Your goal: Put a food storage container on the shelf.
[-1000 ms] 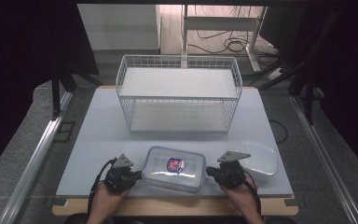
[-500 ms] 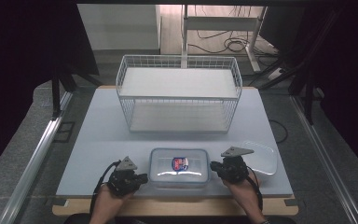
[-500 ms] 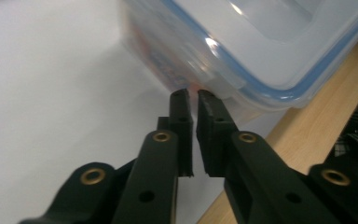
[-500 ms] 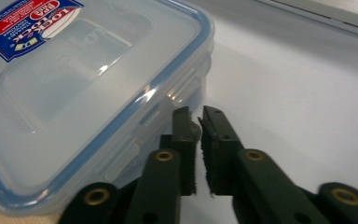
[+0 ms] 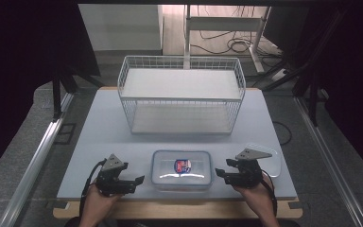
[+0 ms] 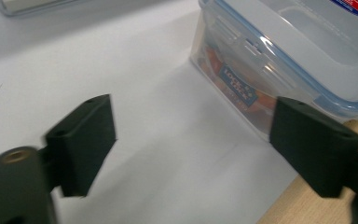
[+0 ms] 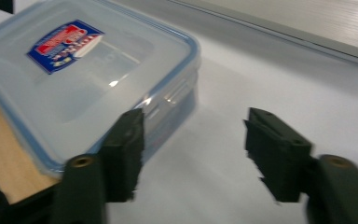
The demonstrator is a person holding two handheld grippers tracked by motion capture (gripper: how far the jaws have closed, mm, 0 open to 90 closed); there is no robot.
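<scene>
A clear lidded plastic container [image 5: 181, 169] with a blue seal and a red-and-blue label sits flat at the front centre of the table. My left gripper [image 5: 138, 180] lies just left of it, pointing at its left end. In the left gripper view the jaws [image 6: 191, 140] stand open with bare table between them, and the container [image 6: 284, 42] is just beyond. My right gripper [image 5: 220, 174] is at the container's right end. In its own view it [image 7: 196, 149] is open and empty beside the container [image 7: 84, 70]. Both pairs of jaws have just been opening.
A white wire basket [image 5: 181, 94] stands across the back middle of the white table top [image 5: 99, 142]. A clear shallow tray or lid [image 5: 270, 160] lies behind my right hand. The wooden table edge [image 5: 179, 208] runs just in front of the container.
Both grippers have let go of the container's ends and opened. The left one has drawn off to the left, the right one to the right and slightly up. The container rests in place.
</scene>
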